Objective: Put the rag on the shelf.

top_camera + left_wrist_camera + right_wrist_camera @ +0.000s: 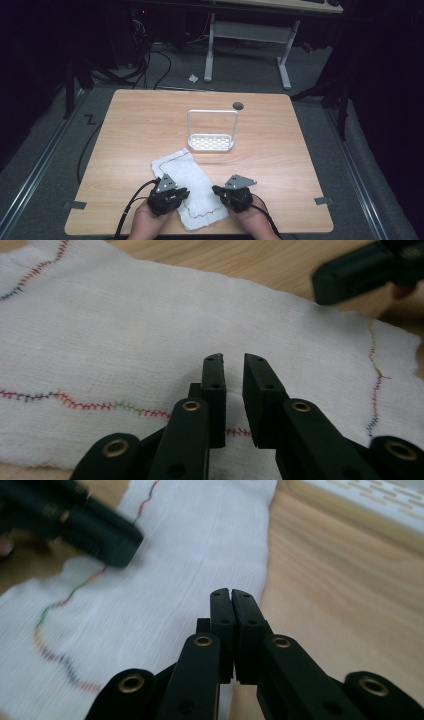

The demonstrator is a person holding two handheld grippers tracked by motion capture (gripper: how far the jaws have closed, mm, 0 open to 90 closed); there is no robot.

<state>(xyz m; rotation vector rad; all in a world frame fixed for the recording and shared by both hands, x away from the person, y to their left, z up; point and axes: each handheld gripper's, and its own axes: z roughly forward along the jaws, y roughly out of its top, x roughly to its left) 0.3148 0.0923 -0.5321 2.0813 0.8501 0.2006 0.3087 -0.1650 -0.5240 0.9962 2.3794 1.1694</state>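
White gauze cloth [189, 189] lies loose; the left claw [233, 365], slightly parted at its seven o'clock edge, may only bunch it, while the right claw [230, 594], closed empty at four o'clock, may skid off.

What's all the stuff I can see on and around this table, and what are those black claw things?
White gauze cloth with wavy multicoloured stitching: one, near table edge, flat.
White plastic rack with slotted base and upright frame: one, table centre, beyond cloth.
Light wooden table: one.
White-legged desk: one, behind table.
Black cables: several, on grey floor.
Left gripper: black, jaws slightly apart over cloth, nothing between them.
Right gripper: black, jaws shut, at cloth's edge.
Hands: two, at bottom.
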